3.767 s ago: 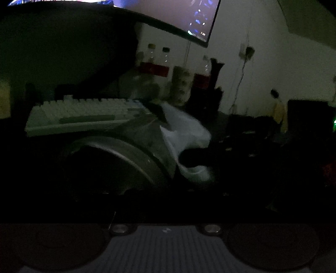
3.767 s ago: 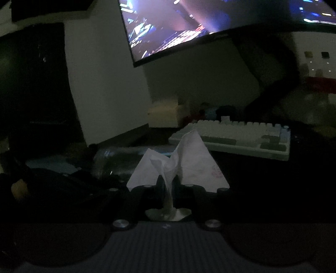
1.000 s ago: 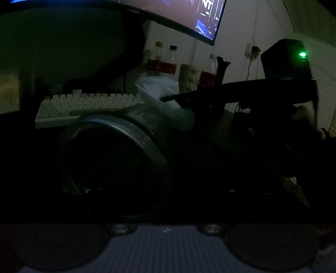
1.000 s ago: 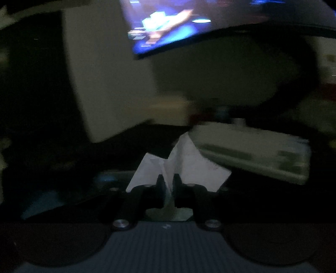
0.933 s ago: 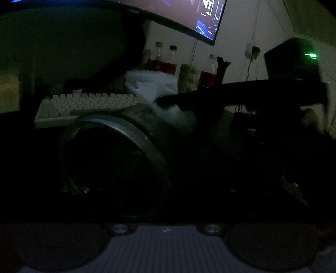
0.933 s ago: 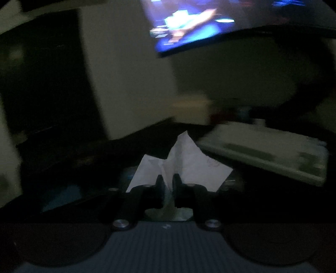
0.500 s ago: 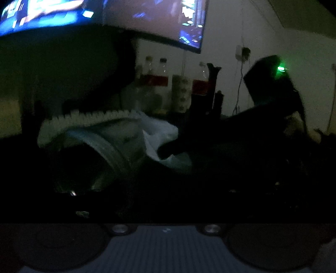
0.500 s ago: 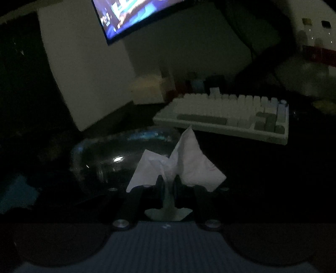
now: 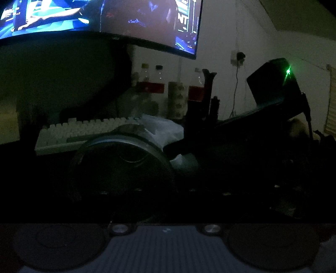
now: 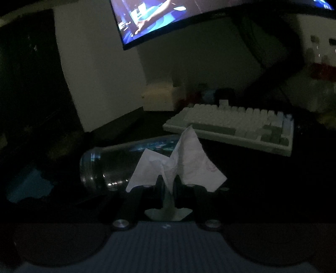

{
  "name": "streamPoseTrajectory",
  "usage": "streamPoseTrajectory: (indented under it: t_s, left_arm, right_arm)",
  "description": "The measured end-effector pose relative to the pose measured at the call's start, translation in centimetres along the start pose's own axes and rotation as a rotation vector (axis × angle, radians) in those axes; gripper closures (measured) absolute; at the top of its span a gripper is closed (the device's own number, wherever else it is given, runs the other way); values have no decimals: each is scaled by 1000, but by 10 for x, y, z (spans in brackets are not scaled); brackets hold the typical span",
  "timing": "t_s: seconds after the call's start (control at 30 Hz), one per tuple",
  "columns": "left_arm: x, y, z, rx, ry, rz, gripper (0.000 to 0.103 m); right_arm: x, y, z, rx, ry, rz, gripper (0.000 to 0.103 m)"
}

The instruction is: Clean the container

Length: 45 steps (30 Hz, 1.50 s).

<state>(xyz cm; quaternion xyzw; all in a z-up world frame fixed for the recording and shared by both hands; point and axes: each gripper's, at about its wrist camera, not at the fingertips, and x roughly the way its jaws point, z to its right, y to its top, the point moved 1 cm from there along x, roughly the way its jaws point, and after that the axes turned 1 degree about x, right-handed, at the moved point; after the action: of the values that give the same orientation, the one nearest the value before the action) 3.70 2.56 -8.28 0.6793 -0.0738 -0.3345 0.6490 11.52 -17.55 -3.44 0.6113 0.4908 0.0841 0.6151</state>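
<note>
- We see a curved monitor glowing above the dark surface, with a pale keyboard under it.
- We see the clear jar lying on its side on the surface, between keyboard and right tool, mouth toward the left tool's camera.
- Our right tool is clamped on a white tissue, held just beside the jar.
- Our left tool is lost in darkness; we cannot tell its state.

Container lies sideways before keyboard; tissue seemingly against it.
</note>
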Motion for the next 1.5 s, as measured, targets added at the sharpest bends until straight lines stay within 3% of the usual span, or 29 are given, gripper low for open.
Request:
streamPoseTrajectory:
  t_s: [0.27, 0.5, 0.6, 0.73, 0.83, 0.93, 1.03, 1.17, 1.33, 1.5]
  left_arm:
    - [-6, 0, -6, -59, -42, 45, 91]
    - [-16, 5, -21, -207, -156, 110, 93]
    - [-20, 6, -22, -224, -182, 117, 93]
    - [-22, 5, -9, -131, -134, 81, 90]
    - [-16, 1, 4, -54, -82, 13, 80]
    - [-7, -3, 10, 0, -19, -55, 79]
    - [1, -4, 7, -5, 48, -103, 66]
    - [3, -3, -1, -25, 61, -113, 65]
    - [5, -1, -12, -54, 77, -127, 65]
    - [6, 6, -15, -65, 75, -165, 65]
  right_arm:
    - [-5, -3, -7, -26, 10, -2, 92]
    - [-25, -2, -9, -4, 15, 49, 92]
    - [-31, 2, -11, -8, 24, 58, 92]
    - [-29, 9, -20, -22, 52, 54, 92]
    - [-20, 14, -32, -47, 88, 28, 92]
    - [-12, 19, -43, -73, 150, 3, 91]
    - [-3, 26, -42, -69, 199, -32, 91]
    - [8, 35, -30, -104, 86, -20, 91]
    - [21, 51, -12, -43, 17, -69, 91]
    - [24, 56, -46, -149, 147, -141, 89]
